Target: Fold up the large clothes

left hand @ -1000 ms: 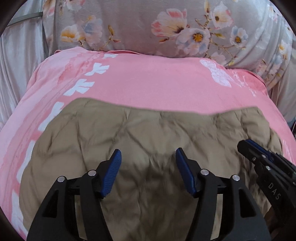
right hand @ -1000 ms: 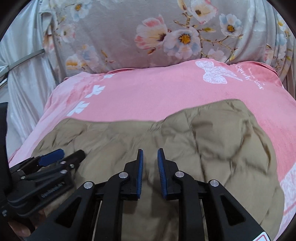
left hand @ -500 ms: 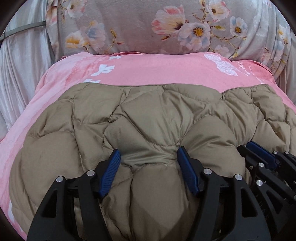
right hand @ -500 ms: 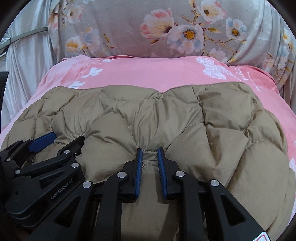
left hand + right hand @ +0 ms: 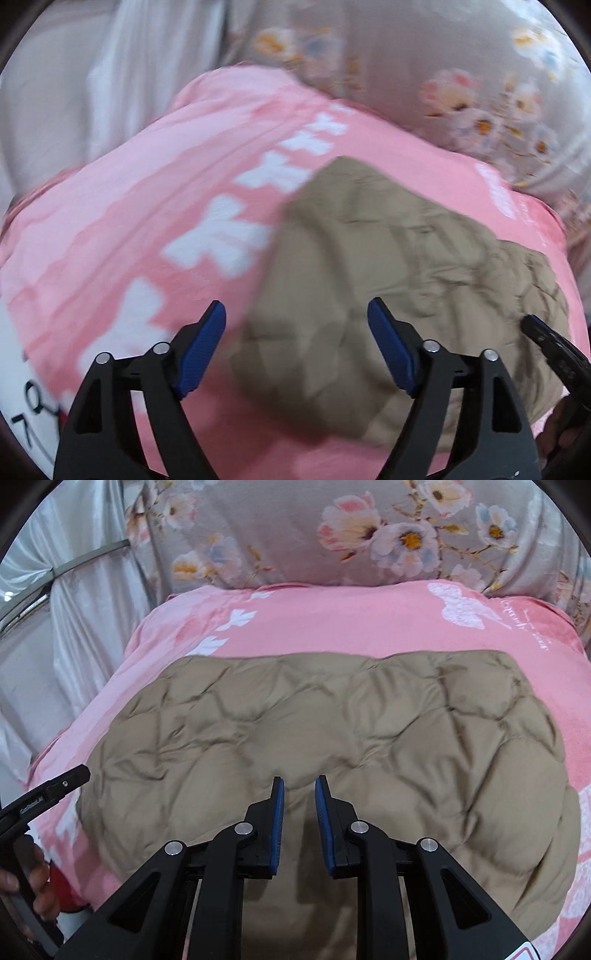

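A pink bed cover with white bow prints (image 5: 332, 627) spreads below a grey flowered cloth (image 5: 277, 528), and on it lies the tan quilted puffer garment (image 5: 332, 731), folded into a broad flat pad. The left hand-held gripper (image 5: 295, 347) hangs over the garment's left edge, its blue pads opening wide with nothing pressed between them. The right hand-held gripper (image 5: 299, 823) has its narrow pads pinching a pucker of the tan fabric at the near edge.

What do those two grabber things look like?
Both are black plastic. The left gripper and right gripper each have two fingers with ribbed blue pads and round silver screws. The left one carries small white lettering on its side.
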The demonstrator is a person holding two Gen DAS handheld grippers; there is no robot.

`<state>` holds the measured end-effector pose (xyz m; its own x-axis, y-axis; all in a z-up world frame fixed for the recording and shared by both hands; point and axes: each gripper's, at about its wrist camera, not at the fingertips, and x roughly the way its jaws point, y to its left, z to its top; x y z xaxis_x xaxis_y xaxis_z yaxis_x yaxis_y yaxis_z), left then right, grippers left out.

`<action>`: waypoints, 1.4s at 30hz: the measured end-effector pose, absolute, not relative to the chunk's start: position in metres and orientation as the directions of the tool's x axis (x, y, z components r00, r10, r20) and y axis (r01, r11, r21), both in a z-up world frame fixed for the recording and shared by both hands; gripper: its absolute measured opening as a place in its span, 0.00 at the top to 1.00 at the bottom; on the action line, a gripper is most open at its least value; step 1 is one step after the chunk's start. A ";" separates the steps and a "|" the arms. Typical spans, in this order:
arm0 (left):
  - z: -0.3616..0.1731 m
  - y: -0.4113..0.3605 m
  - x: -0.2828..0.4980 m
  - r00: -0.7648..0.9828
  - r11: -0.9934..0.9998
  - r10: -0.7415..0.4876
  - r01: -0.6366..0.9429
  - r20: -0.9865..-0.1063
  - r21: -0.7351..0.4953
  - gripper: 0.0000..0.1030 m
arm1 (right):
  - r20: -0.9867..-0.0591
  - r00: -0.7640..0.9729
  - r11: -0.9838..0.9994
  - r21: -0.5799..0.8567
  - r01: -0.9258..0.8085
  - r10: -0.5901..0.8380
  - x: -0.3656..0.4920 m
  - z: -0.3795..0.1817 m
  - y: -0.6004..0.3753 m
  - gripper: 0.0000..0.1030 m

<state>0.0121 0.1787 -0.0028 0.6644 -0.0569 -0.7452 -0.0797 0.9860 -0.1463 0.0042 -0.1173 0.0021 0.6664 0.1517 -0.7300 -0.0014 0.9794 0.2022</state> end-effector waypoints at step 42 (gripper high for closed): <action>0.113 0.045 -0.002 0.637 0.842 -0.537 0.441 -0.554 -0.310 0.87 | -0.823 0.439 0.908 0.418 0.038 0.361 -0.050 -0.021 -0.142 0.99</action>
<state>-0.0024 0.0446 0.1134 0.6366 -0.5370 -0.5536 0.4410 0.8423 -0.3099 -0.0497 -0.1425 -0.0206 0.4393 0.3609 -0.8227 0.0378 0.9075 0.4183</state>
